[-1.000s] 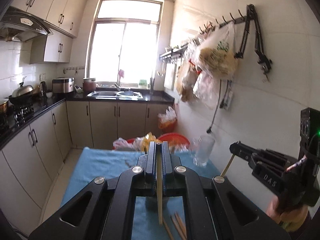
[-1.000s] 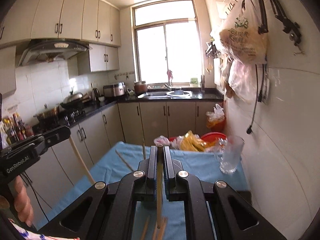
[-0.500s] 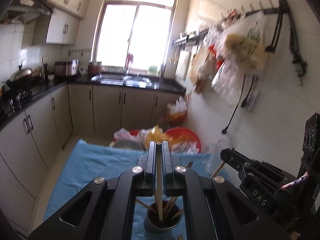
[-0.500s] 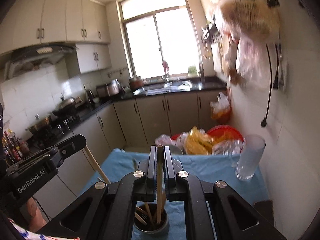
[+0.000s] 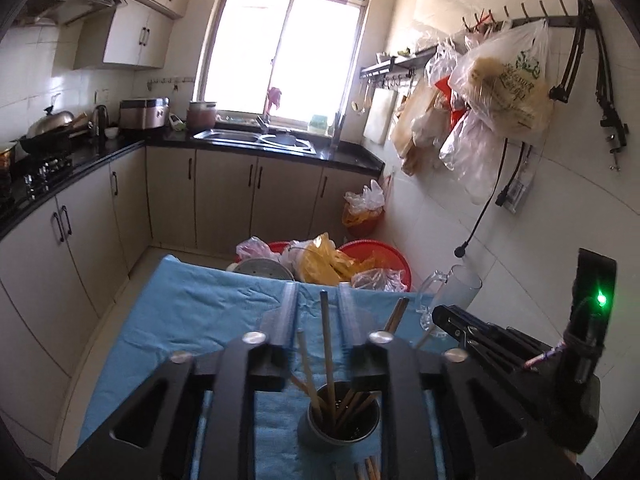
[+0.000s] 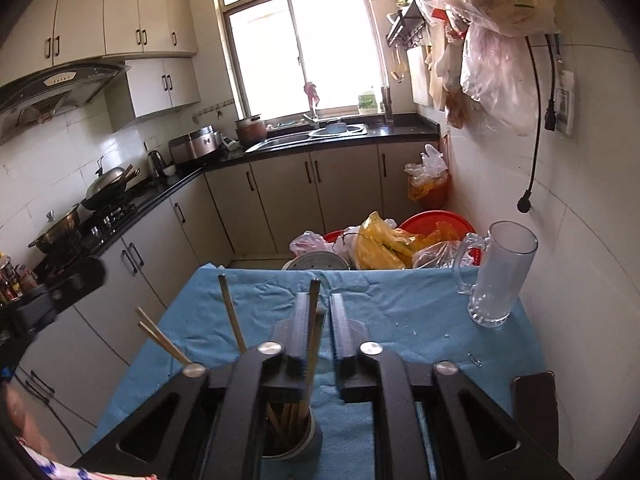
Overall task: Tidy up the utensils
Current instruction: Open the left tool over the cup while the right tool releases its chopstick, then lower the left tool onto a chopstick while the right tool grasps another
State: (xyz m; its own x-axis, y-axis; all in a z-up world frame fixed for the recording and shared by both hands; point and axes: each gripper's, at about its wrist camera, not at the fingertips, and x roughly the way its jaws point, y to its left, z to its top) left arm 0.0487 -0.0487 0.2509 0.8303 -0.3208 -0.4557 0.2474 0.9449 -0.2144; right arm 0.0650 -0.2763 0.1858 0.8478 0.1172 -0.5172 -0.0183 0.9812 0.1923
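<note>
A grey round holder (image 5: 343, 426) stands on the blue cloth (image 5: 192, 312), with several wooden chopsticks (image 5: 327, 344) upright or leaning in it. My left gripper (image 5: 317, 300) is open just above it, with one chopstick standing free between its fingers. In the right wrist view the holder (image 6: 288, 438) sits under my open right gripper (image 6: 322, 302), with a chopstick (image 6: 313, 316) leaning on the left finger. More chopsticks (image 6: 232, 316) fan out to the left. The right gripper's body (image 5: 500, 344) shows at the right of the left wrist view.
A clear glass mug (image 6: 500, 276) stands at the table's right by the tiled wall. Loose chopsticks (image 5: 370, 468) lie in front of the holder. A dark phone (image 6: 536, 404) lies near right. Red basins with bags (image 6: 400, 240) sit beyond the far edge. Cabinets run along the left.
Both grippers have opened and let go of their chopsticks, which now stand in the holder. Both cameras have tipped down towards the table.
</note>
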